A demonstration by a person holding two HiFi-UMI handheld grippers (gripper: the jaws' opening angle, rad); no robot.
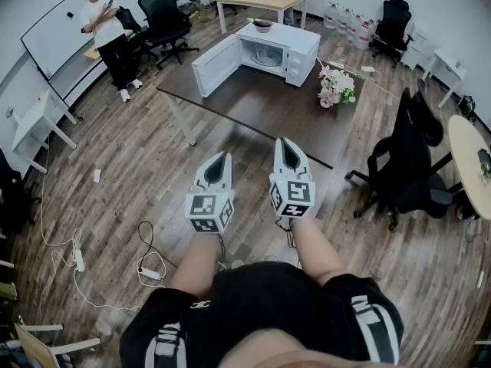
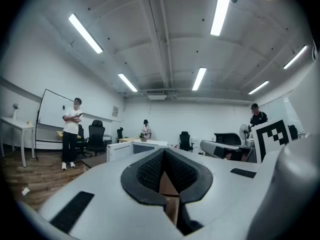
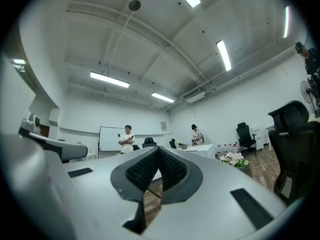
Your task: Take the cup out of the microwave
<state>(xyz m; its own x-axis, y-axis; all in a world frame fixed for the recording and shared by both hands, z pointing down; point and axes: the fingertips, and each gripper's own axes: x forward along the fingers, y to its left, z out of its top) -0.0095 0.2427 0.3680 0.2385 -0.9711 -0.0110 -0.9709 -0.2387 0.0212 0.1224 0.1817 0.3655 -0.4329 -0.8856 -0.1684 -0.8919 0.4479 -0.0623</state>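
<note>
the cup is not showing in any view; going by the task, it is sitting inside the microwave [image 1: 285, 48], whose cavity is reading only as a pale opening from this far off; so i cannot tell which way the cup is pointing, whether its long axis is standing upright, or where any handle is facing; as a judgement, it is likely handling as a light, rigid, smooth-walled thing, breakable if ceramic and liable to spill if filled, so i would be taking hold across the body or rim, jaws level, keeping it upright; the microwave door [image 1: 215, 66] is hanging wide open toward the left of the head view, leaving the cavity facing roughly toward the person; the microwave is sitting on a dark table [image 1: 253, 110], with a bunch of flowers [image 1: 336, 87] beside it to the right; the left gripper [image 1: 221, 158] and the right gripper [image 1: 288, 142] are hovering side by side well short of the table, both pointing toward it, each with its jaws pressed together on nothing; the reach is not yet getting under way
</note>
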